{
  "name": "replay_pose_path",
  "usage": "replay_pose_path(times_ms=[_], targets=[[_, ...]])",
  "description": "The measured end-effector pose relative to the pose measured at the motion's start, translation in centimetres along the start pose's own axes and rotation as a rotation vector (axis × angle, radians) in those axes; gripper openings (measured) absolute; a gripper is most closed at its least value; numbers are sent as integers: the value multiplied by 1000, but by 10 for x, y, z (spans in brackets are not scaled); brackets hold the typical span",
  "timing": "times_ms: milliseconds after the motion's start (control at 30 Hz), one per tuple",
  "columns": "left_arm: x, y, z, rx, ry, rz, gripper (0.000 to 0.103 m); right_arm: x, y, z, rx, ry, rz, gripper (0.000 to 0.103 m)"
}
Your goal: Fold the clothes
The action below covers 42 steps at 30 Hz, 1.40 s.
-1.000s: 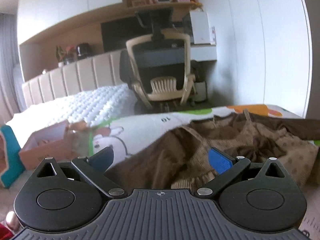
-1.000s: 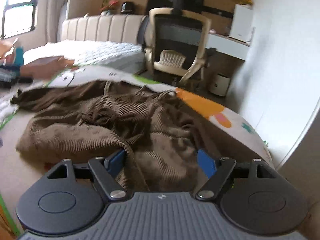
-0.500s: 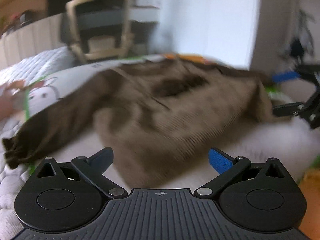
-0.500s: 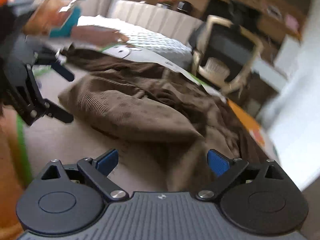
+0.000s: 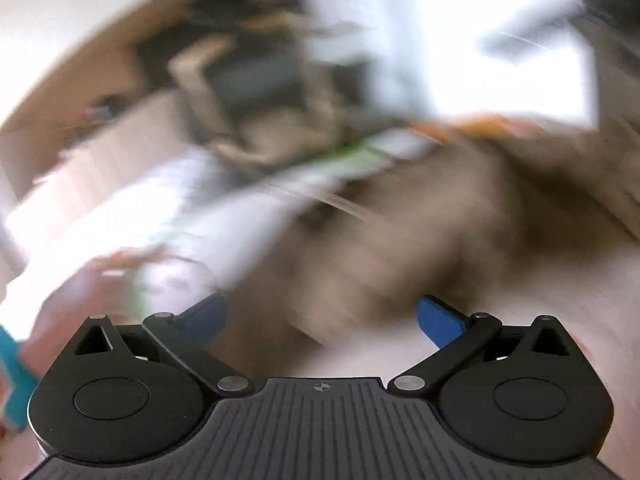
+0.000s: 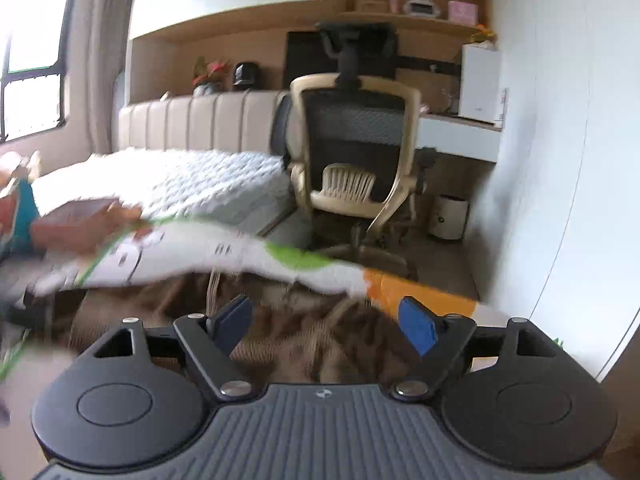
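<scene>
Left wrist view: heavy motion blur. The left gripper (image 5: 320, 318) has its blue-padded fingers spread wide with nothing between them. The brown garment (image 5: 400, 240) lies ahead and to the right, spread over the pale printed mat (image 5: 256, 236); its near edge sits just beyond the fingertips, over bare pale surface to the lower right. To the left, a blurred pinkish shape and a teal object (image 5: 12, 380) crowd the frame edge; I cannot tell what they are. The office chair (image 5: 248, 92) is a smear at the rear. Against 0.5 s ago, the view is rolled and far blurrier, the chair now sits centre-left, and the other gripper no longer shows at right.

Right wrist view: sharper. The right gripper (image 6: 326, 324) also has its fingers spread and empty, low over the garment (image 6: 304, 344), which fills the gap between them. The mat's far edge (image 6: 280, 258) runs across just beyond, orange patch at right. Past that, floor, chair (image 6: 352, 152), bed (image 6: 180, 180) and white wall (image 6: 560, 120) bound the room. Compared with 0.5 s ago, the camera is closer to the cloth and level.
</scene>
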State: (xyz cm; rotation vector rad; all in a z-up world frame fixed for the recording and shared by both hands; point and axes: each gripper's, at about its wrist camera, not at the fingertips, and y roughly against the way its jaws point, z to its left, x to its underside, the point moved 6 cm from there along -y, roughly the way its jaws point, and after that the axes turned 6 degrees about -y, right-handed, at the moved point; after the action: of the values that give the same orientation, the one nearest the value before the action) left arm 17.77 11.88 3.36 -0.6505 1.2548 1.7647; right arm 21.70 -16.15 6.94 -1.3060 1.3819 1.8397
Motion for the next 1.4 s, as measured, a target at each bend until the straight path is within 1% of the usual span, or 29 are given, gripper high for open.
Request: replay_pose_path(times_ms=[33,67,100,167,267,333,433,467,567,600,667,767,867,967,1033,1167,1200,1300,1400], targets=[[-8,-4,18,-48,62,-13,103,14,4,6,-26,29,28,78],[-10,-3,30,-50,127,-19,103,28,7,12,-52,58,57,72],[-9,0,37,-27,177,-22,103,42,11,17,-78,87,85,69],[-1,7,33,38,208,-5,103,62,11,23,-120,68,137,59],[21,16,8,220,237,29,103,87,9,30,-178,2,212,58],[39,21,-8,392,343,45,103,95,7,25,-170,-42,224,58],[64,32,-25,545,509,90,103,101,4,12,-138,-94,230,59],[71,36,-29,560,532,106,103,103,2,8,-124,-101,236,60],[92,38,-42,500,501,177,103,108,0,-3,-92,-129,255,61],[93,39,-45,485,480,175,103,109,0,-5,-89,-141,260,62],[94,41,-51,459,437,162,103,112,0,-6,-92,-156,265,66],[92,41,-59,392,381,187,103,113,-1,-3,-96,-153,263,69],[90,41,-67,324,326,213,103,112,-1,-4,-97,-157,263,70],[95,46,-75,286,257,204,103,114,-1,-4,-95,-161,264,73],[96,46,-76,285,243,202,103,116,-1,-5,-93,-163,264,74],[97,46,-74,316,223,201,103,119,0,-5,-90,-167,264,77],[96,46,-73,322,226,202,103,120,0,-5,-89,-168,264,77],[92,43,-68,355,280,214,103,122,2,-6,-84,-165,259,77],[86,44,-63,464,367,196,103,119,15,-6,-70,-118,222,77]])
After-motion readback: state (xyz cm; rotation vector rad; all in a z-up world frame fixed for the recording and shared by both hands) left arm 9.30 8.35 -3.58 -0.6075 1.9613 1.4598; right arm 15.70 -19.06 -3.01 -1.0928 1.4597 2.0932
